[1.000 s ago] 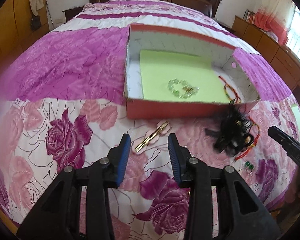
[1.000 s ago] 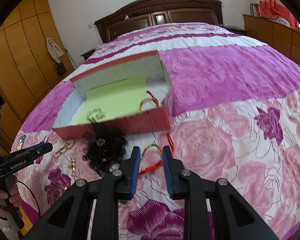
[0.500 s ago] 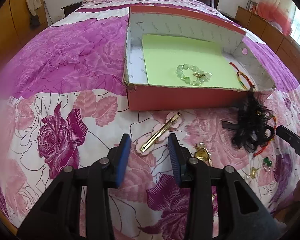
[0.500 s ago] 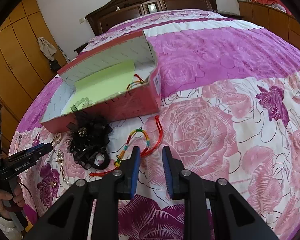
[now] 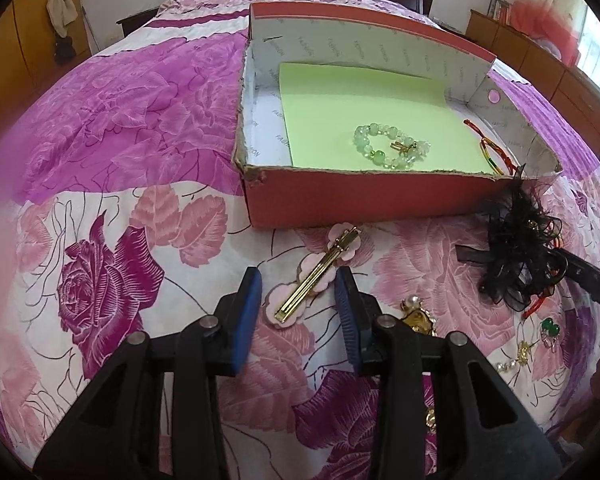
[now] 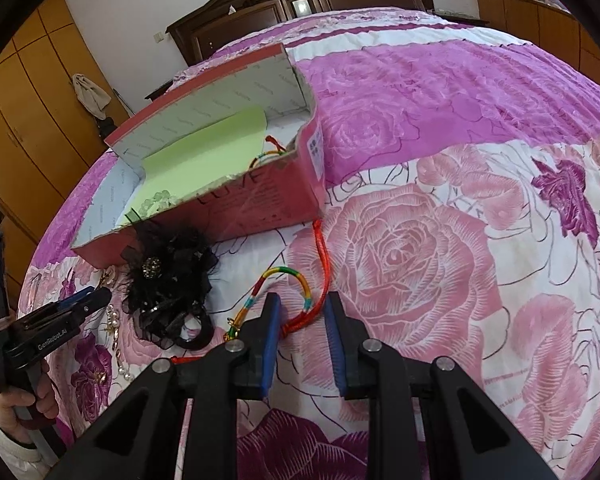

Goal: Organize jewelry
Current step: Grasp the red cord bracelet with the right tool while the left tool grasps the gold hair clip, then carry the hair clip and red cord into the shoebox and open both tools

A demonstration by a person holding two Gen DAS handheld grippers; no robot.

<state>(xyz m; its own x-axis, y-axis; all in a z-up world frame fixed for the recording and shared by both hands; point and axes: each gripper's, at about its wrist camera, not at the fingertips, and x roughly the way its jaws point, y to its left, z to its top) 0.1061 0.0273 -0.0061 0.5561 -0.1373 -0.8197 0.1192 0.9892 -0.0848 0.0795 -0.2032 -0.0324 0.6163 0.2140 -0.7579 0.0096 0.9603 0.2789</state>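
A red cardboard box lined with green paper lies on the bed. It holds a green bead bracelet and a red and yellow cord bracelet. My left gripper is open, with a gold hair clip with pink flowers between its fingertips on the bedspread. My right gripper is open around a rainbow and red cord bracelet. A black lace hair flower lies in front of the box.
A gold brooch, green earrings and pearl pieces lie on the floral bedspread near the front edge. The left gripper shows in the right wrist view. Wooden wardrobes stand on the left, a headboard behind.
Both grippers have moved forward and lower. The hair clip now lies between the left fingertips and the cord bracelet between the right fingertips. Both have stayed open.
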